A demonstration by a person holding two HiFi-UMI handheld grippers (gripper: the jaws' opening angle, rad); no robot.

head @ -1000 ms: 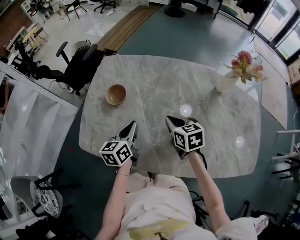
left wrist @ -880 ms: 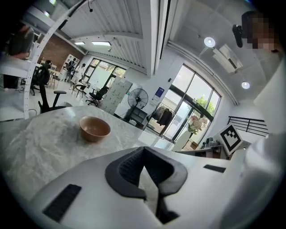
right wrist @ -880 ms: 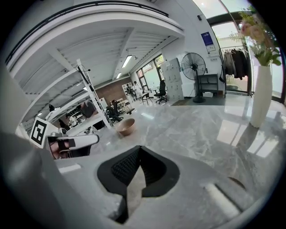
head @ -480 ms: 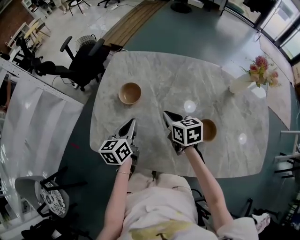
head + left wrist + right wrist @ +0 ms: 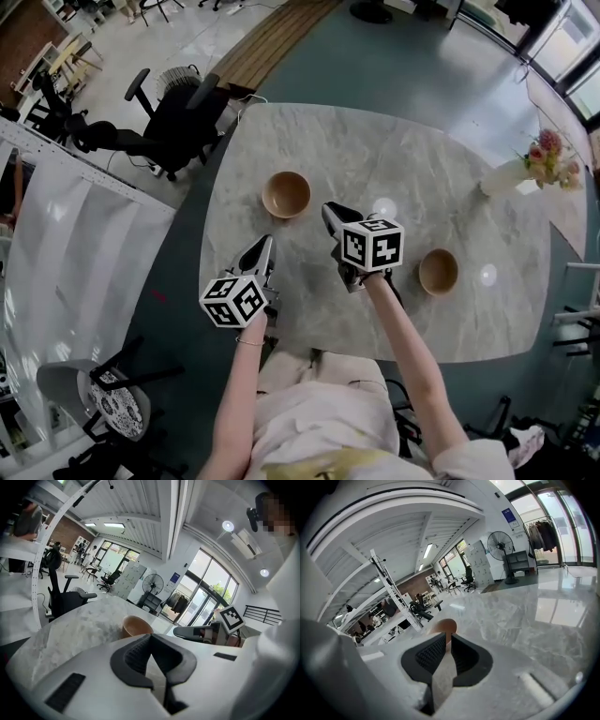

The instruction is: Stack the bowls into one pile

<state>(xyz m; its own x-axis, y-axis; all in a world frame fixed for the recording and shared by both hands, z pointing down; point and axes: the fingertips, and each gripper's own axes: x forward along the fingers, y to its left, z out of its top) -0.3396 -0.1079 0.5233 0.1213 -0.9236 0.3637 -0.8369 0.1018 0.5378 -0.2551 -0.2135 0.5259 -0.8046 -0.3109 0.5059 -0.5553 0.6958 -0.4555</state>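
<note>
Head view: left bowl [image 5: 286, 194] sat farther out on the table [image 5: 375, 150], right bowl [image 5: 438, 271] nearer, well apart. Judged light, rigid, smooth-walled; pinch the rim. Left gripper [image 5: 263, 247] jaws together, empty; right gripper [image 5: 330, 215] jaws had just been opening, a slit apart, empty.

Tan bowl [image 5: 286, 194] upright; second bowl [image 5: 438, 271] upright, well apart.

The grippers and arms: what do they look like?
The left gripper and right gripper are white, with black ribbed jaws and a white cube of black square markers. Arms bare; thin bracelet on left wrist. Right jaws, empty, have just been opening.
</note>
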